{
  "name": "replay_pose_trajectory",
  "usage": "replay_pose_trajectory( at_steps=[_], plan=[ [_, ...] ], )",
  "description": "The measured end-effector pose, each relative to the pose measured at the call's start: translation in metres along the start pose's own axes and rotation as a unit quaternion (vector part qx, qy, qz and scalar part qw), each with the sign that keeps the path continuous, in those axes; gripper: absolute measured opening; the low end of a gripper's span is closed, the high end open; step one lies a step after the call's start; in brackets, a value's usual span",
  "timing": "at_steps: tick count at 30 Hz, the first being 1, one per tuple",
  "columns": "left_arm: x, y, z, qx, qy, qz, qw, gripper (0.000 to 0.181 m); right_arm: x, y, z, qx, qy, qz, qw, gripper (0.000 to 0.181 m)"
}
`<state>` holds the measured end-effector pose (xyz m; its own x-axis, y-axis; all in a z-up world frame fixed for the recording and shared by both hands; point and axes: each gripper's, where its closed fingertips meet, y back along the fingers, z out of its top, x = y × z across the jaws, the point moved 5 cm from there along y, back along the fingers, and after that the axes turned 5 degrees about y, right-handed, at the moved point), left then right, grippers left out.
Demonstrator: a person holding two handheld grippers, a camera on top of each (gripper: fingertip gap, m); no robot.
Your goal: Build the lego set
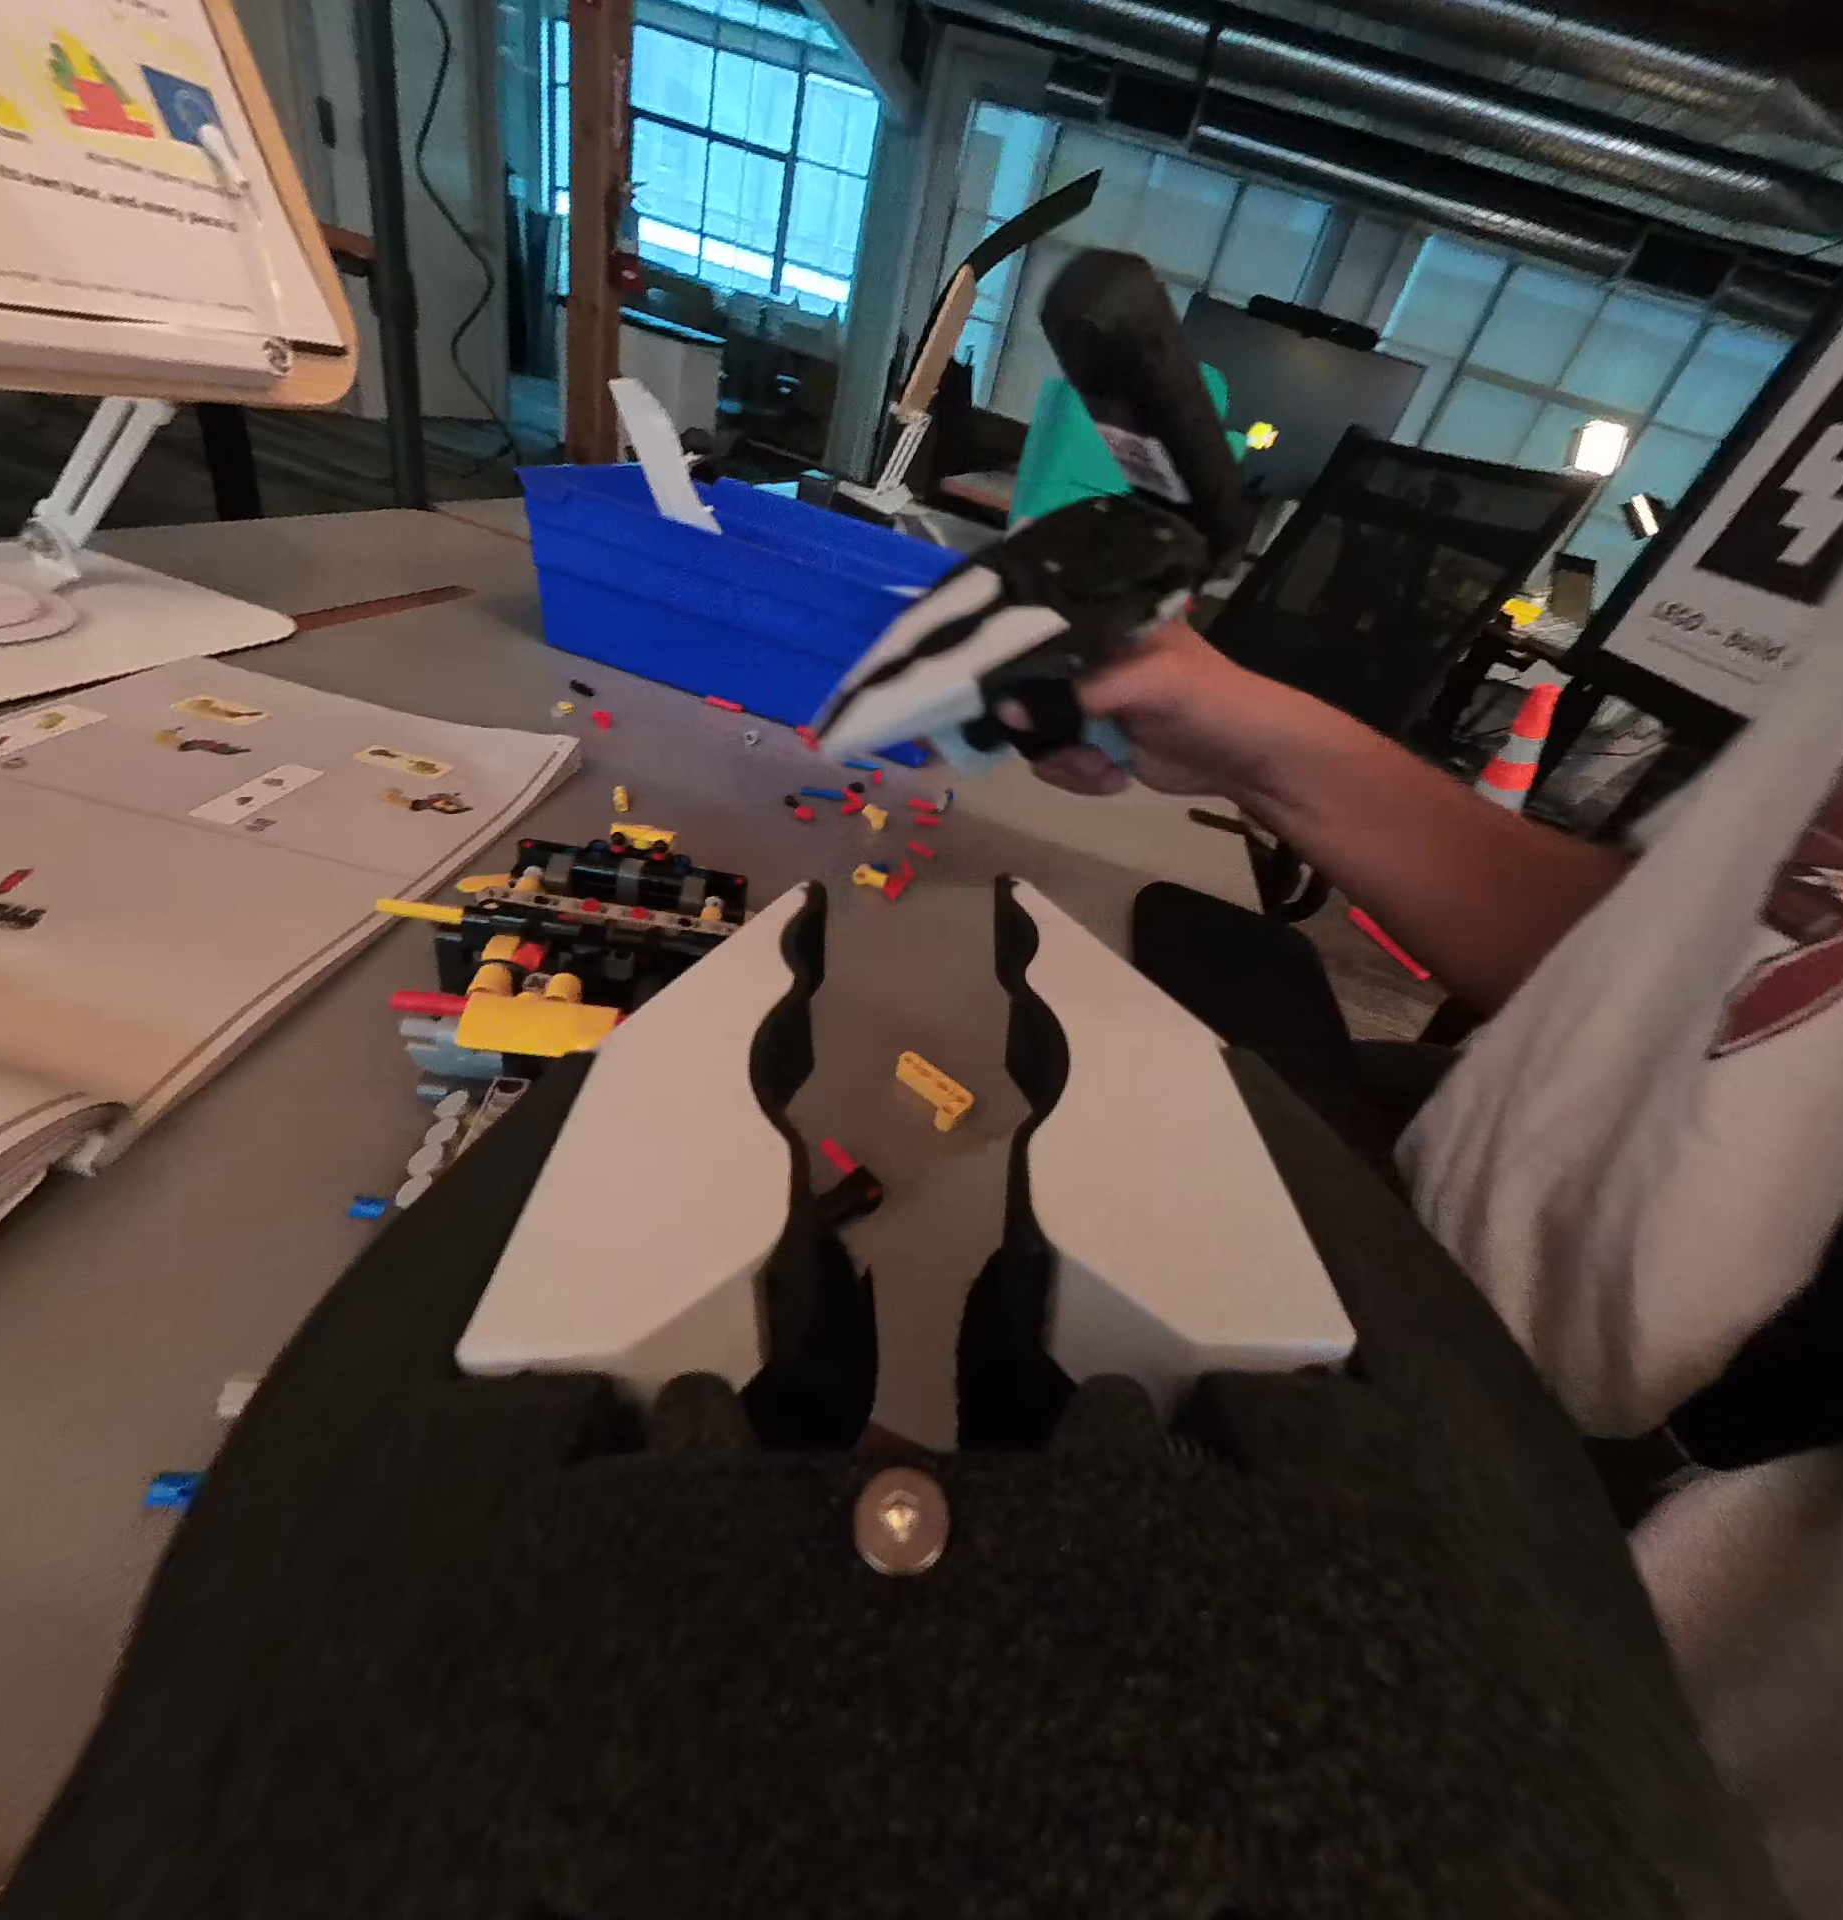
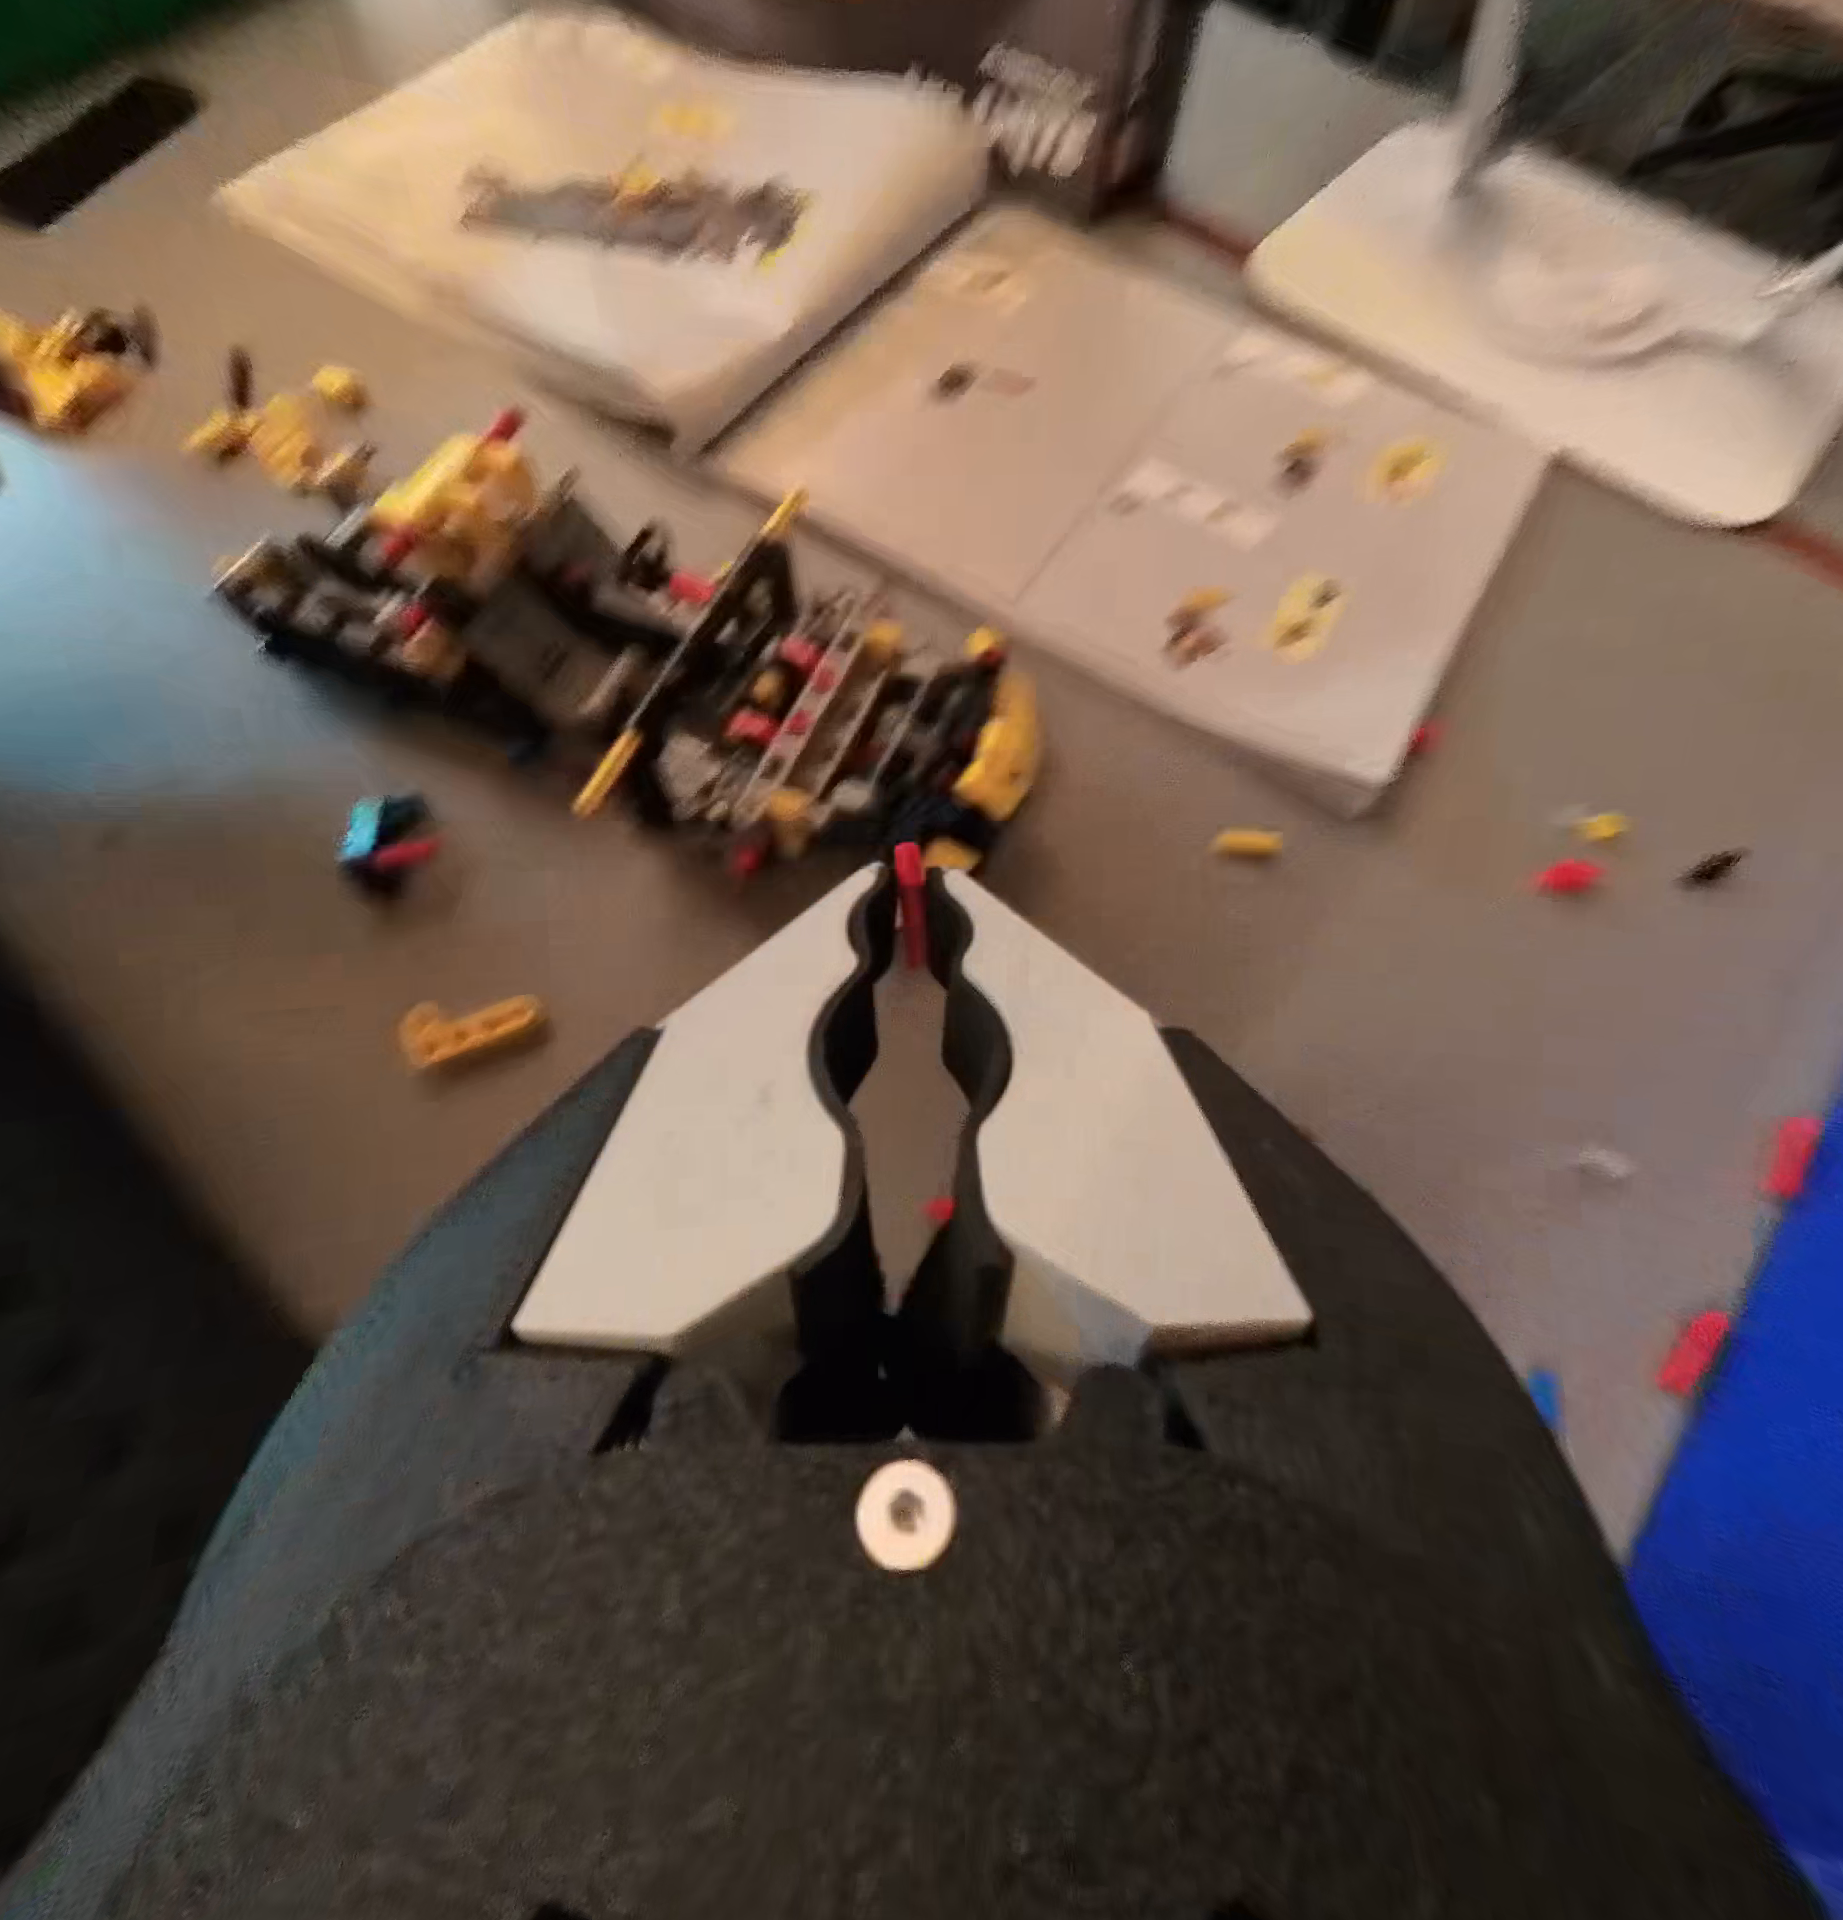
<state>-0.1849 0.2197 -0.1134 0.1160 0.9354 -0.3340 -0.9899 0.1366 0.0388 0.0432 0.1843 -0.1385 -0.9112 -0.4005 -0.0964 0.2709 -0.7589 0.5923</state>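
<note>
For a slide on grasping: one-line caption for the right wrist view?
Right gripper pinches a small red pin above the table, facing the half-built yellow-and-black model.

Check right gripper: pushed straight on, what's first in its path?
Likely the model: right gripper, shut on a red pin, points at its near yellow end. Blur leaves depth unclear.

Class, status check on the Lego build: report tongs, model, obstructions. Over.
Left tongs open, empty, above a loose yellow angled beam. Right tongs shut on a small red pin. Black-and-yellow part-built model on the grey table; path clear.
</note>
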Motion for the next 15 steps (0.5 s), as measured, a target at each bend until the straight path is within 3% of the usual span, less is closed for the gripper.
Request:
replay_pose_trajectory(
  at_steps=[7, 15],
  plan=[
    [0.008, -0.005, -0.014, 0.045, -0.032, 0.061, 0.997, 0.032, 0.061, -0.012, -0.042, 0.022, 0.052, 0.058, 0.997, 0.004],
    [0.011, -0.007, -0.020, 0.066, -0.055, 0.086, 0.993, 0.025, 0.073, -0.024, -0.052, 0.017, 0.125, 0.057, 0.990, 0.005]
  ],
)
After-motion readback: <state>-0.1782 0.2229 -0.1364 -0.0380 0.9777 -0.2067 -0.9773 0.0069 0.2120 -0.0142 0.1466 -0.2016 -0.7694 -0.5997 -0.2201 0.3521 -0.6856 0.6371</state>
